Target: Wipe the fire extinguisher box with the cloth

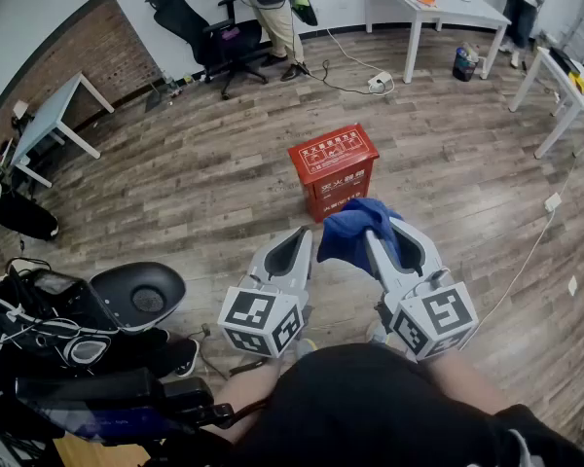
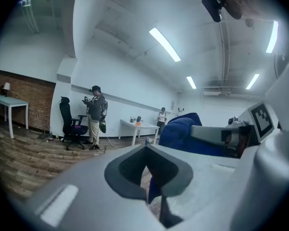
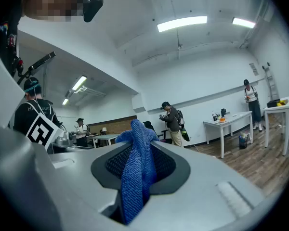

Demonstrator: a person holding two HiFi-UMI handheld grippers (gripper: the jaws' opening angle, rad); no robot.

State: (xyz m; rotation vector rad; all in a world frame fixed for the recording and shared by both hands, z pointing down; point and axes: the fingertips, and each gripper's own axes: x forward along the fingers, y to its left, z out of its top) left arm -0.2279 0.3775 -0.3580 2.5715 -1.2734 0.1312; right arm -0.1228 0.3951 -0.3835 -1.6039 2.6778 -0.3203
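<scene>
The right gripper [image 1: 378, 230] has its jaws closed on a blue cloth [image 1: 353, 233]. In the right gripper view the cloth is pressed in the narrow gap between the two jaws; one fold stands up above them and the rest hangs down in front. The left gripper [image 1: 294, 244] is just beside the right one, on its left, and holds nothing. Its jaws are together, with only a thin slit between them. In the left gripper view the cloth is seen at the right, on the other gripper, apart from the left jaws.

The red fire extinguisher box [image 1: 333, 168] stands upright on the wooden floor [image 1: 175, 183], ahead of both grippers and past their tips. In the head view the top of the cloth comes just under the near bottom edge of the box, but I cannot tell whether they touch. Both grippers point toward the box.

Farther back a person [image 1: 271, 8] stands next to a black office chair [image 1: 206, 32], and a white table [image 1: 430, 10] is at the right
</scene>
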